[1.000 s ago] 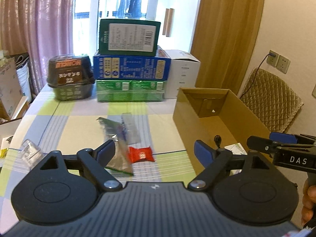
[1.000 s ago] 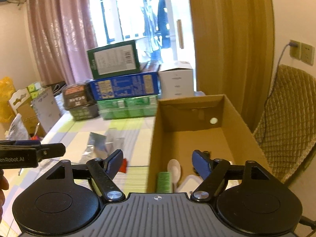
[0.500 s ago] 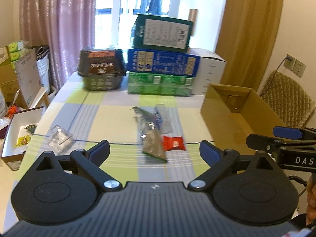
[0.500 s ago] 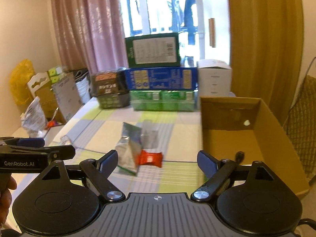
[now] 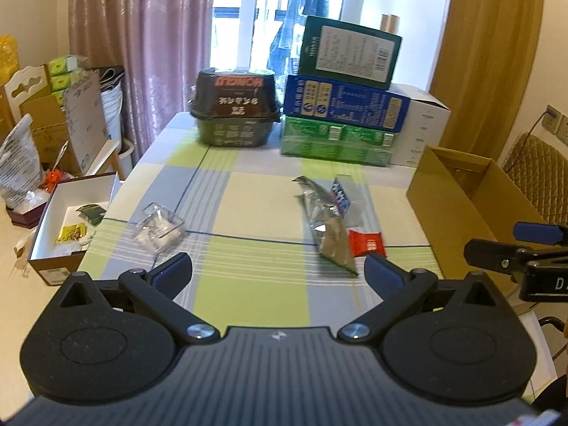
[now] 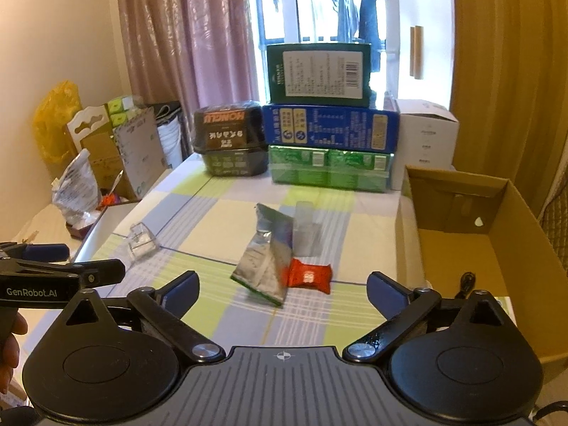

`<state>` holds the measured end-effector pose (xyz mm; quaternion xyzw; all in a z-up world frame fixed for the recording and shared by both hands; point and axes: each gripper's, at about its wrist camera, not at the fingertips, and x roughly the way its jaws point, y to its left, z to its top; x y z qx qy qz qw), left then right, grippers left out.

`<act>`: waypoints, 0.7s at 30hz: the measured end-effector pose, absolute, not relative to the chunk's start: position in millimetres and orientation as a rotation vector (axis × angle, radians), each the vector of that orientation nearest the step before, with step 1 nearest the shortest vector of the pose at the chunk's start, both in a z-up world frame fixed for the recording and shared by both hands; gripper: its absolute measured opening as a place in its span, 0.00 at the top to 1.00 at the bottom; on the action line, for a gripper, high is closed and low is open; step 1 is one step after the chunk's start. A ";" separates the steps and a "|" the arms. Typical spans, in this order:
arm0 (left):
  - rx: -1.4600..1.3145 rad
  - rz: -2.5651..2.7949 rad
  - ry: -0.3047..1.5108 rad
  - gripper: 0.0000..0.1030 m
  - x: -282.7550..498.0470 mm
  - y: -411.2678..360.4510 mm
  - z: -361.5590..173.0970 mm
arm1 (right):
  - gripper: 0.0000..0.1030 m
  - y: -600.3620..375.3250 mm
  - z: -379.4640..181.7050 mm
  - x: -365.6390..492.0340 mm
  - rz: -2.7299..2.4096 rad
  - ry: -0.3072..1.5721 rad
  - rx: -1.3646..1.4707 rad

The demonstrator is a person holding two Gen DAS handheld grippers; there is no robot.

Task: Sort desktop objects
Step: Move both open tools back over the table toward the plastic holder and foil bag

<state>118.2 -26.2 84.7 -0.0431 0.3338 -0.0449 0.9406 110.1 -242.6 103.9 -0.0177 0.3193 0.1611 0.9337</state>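
Left wrist view: left gripper (image 5: pixel 278 270) jaws spread wide, empty, above the checked tablecloth (image 5: pixel 255 202). Silver foil packet (image 5: pixel 328 232) lies mid-table, red sachet (image 5: pixel 366 242) touching its right edge; clear plastic container (image 5: pixel 158 229) well apart on the left.

Right wrist view: right gripper (image 6: pixel 283 288) jaws apart, empty. Cardboard box (image 6: pixel 497 234) stands open at the table's right, just beside the packets.

— What's your rig look like?
— My left gripper (image 5: pixel 277 269): black, two round discs, silver screws, blue finger pads (image 5: pixel 175 269). My right gripper (image 6: pixel 282 289) matches.
— Markings?
— White "GenRobot.AI" lower left of the right view; "D" at right edge of the left view.
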 end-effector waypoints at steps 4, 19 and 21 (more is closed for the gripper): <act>-0.086 -0.066 0.689 0.02 115.0 -11.3 79.0 | 0.02 -233.2 96.2 114.0 0.337 0.667 -0.038; -0.063 0.032 0.740 0.02 128.4 55.1 45.6 | 0.02 -223.8 50.5 137.2 0.349 0.728 -0.020; -0.060 0.034 0.747 0.02 133.0 61.4 39.4 | 0.02 -225.4 47.0 141.9 0.343 0.734 -0.020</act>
